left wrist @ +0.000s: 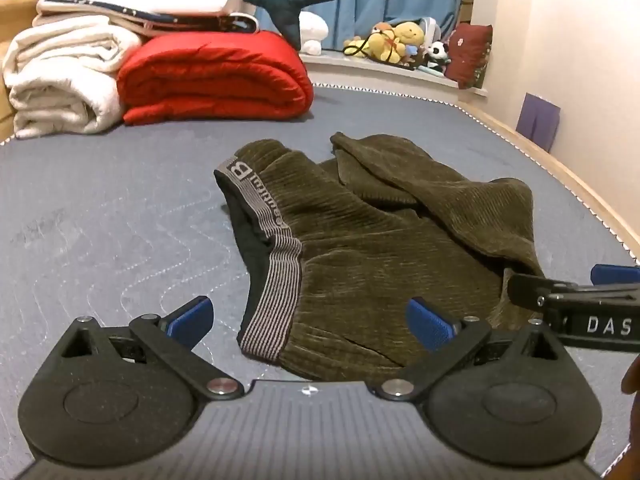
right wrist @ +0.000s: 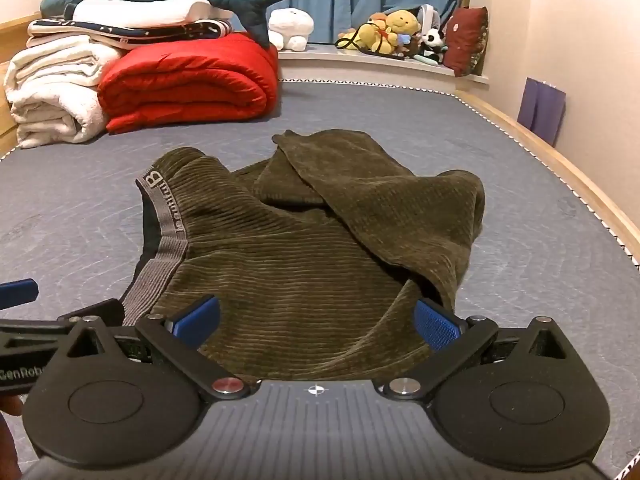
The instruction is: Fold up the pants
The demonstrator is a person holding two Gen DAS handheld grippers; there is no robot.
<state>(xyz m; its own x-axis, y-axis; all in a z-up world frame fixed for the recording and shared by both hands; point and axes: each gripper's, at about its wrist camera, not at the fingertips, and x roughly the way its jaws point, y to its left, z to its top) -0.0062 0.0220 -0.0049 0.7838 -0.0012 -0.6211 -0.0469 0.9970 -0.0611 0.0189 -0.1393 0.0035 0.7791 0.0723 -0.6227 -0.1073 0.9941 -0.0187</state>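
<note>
Two grippers, left gripper point(left wrist: 310, 322) and right gripper point(right wrist: 316, 326), hover released, side by side at lower frame, over the near edge of the crumpled pants point(right wrist: 320, 240) mid-frame on the bed point(right wrist: 80, 208), apparently poised to seize fabric.

The mattress point(right wrist: 80, 208) lies bare along its left edge, beside the waistband of the pants point(right wrist: 300, 248), and across a wide strip between the pants and the far edge. The far left corner is blocked by a red quilt point(right wrist: 188, 84) and white blankets point(right wrist: 52, 92) stacked high. Along the right edge only a narrow bare strip runs between the heaped pants leg and the wooden rail point(right wrist: 560, 168).
</note>
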